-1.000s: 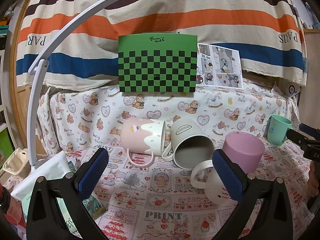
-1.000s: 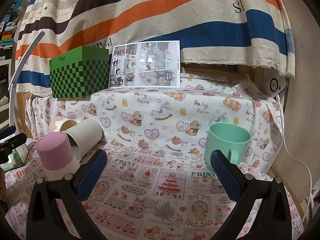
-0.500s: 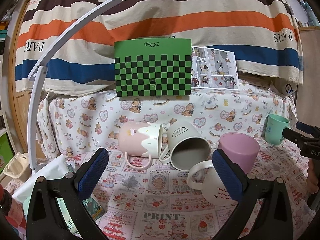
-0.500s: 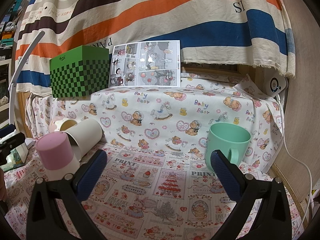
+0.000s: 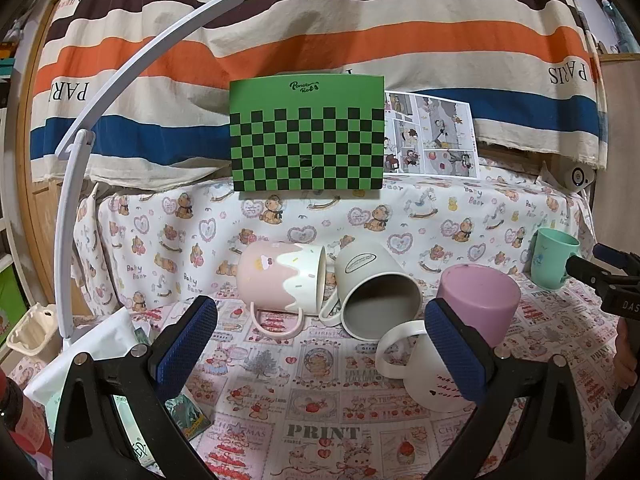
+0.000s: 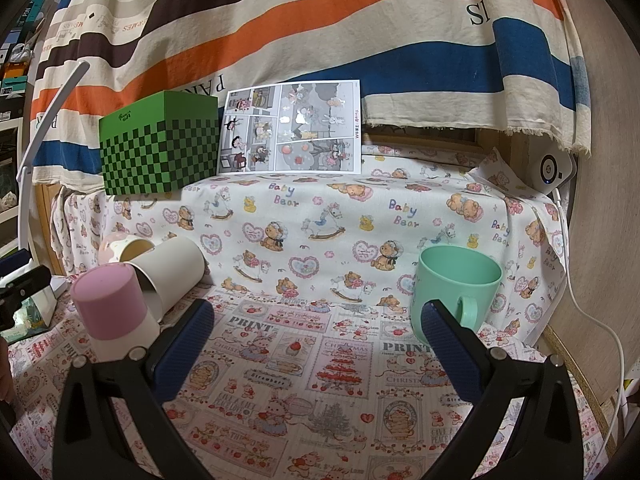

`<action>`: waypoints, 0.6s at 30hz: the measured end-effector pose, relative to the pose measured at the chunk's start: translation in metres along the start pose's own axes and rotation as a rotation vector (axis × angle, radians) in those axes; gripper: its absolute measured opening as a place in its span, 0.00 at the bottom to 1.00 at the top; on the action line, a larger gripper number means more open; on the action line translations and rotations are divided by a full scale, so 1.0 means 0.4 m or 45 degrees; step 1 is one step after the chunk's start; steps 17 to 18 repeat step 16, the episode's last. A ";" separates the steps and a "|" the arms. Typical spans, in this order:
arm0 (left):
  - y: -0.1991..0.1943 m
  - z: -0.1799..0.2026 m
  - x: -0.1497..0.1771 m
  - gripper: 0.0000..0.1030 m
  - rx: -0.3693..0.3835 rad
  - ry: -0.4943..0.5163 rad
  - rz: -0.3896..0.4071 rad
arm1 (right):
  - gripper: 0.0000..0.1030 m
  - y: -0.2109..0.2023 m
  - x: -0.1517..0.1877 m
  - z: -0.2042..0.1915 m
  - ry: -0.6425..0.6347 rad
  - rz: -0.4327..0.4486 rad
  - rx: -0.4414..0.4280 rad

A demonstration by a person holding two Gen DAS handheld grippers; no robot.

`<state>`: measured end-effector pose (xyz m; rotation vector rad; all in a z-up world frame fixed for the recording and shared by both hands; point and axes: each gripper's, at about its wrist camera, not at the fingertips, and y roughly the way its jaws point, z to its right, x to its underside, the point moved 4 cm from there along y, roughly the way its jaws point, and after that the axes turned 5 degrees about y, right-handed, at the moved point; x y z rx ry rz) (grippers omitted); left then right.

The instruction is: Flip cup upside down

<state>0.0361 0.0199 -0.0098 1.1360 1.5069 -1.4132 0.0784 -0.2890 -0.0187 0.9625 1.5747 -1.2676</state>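
A mint green cup (image 6: 458,290) stands upright, mouth up, at the right; it also shows far right in the left wrist view (image 5: 554,258). A pink-and-white mug (image 5: 464,328) stands upside down. A pink drip-pattern mug (image 5: 280,278) and a cream mug (image 5: 374,292) lie on their sides. My left gripper (image 5: 320,350) is open and empty, in front of the lying mugs. My right gripper (image 6: 318,348) is open and empty, just left of and in front of the green cup.
A green checkered box (image 5: 306,136) and a comic sheet (image 6: 292,128) stand on the raised ledge behind. A white lamp arm (image 5: 76,160) curves up at the left. White packets (image 5: 92,344) lie at the left. A white device (image 6: 554,170) and cable sit at the right wall.
The left gripper has pulled back and risen slightly, so the mugs sit lower and farther in its view. The right gripper has not moved.
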 end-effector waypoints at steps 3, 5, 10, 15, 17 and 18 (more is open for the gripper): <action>0.000 -0.001 0.000 1.00 0.000 -0.001 0.001 | 1.00 0.000 0.000 0.000 -0.001 -0.001 0.000; 0.000 -0.001 0.000 1.00 0.000 -0.002 -0.001 | 1.00 0.000 0.000 0.000 0.000 -0.001 0.000; 0.000 0.000 0.000 1.00 0.001 -0.001 0.000 | 1.00 0.001 0.000 0.000 -0.001 0.000 0.000; 0.003 -0.001 0.002 1.00 0.008 0.000 -0.003 | 1.00 0.004 0.003 0.001 0.008 -0.010 0.001; 0.003 -0.001 0.002 1.00 0.009 0.002 -0.003 | 1.00 0.005 0.004 0.002 0.011 -0.011 0.005; 0.003 -0.001 0.002 1.00 0.009 0.002 -0.003 | 1.00 0.005 0.004 0.002 0.011 -0.011 0.005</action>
